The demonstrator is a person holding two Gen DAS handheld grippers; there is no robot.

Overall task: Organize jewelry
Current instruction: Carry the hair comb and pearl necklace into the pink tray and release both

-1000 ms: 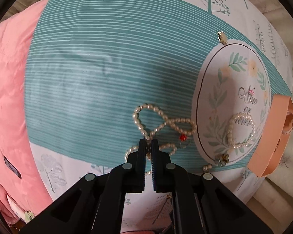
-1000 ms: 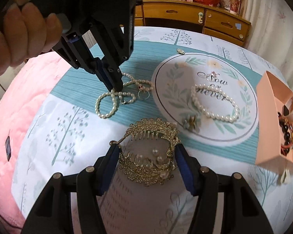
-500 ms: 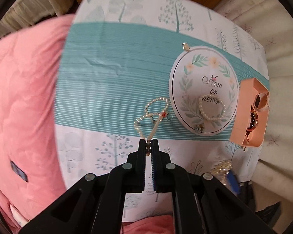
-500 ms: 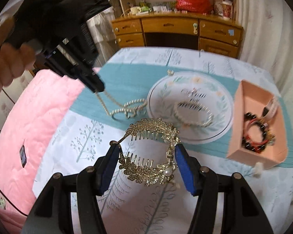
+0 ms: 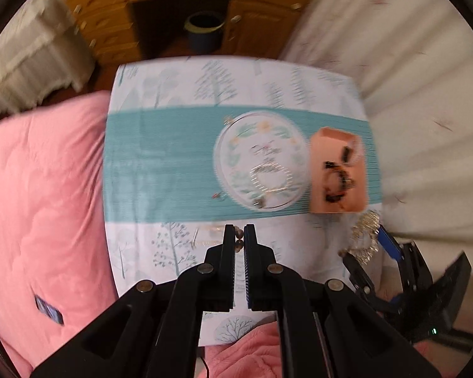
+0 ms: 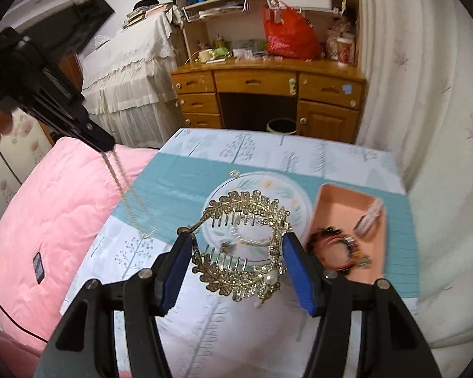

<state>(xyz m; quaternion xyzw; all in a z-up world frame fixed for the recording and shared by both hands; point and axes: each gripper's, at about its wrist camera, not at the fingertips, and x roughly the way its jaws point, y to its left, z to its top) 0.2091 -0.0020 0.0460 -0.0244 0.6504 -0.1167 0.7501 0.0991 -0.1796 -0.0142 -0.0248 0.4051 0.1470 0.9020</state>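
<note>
My left gripper (image 5: 239, 234) is shut on a pearl necklace (image 5: 239, 239) and looks steeply down from high above the table. In the right wrist view that necklace (image 6: 123, 189) hangs in a long strand from the left gripper (image 6: 105, 146) at the upper left. My right gripper (image 6: 238, 253) is shut on a gold hair comb (image 6: 242, 252) with leaf ornaments and a pearl, lifted above the cloth. A round floral plate (image 5: 261, 160) holds a pearl bracelet (image 5: 269, 179). To its right a pink tray (image 5: 337, 173) holds dark bead bracelets (image 6: 337, 245).
A teal and white tree-print cloth (image 5: 160, 157) covers the small table. A pink quilt (image 5: 44, 189) lies to the left. Behind the table stand a wooden desk (image 6: 268, 97) with shelves and a dark bin (image 5: 205, 30). White curtain (image 6: 432, 94) hangs on the right.
Both grippers have risen well above the table. The necklace has come off the cloth and now dangles from the left gripper. The comb went up with the right gripper.
</note>
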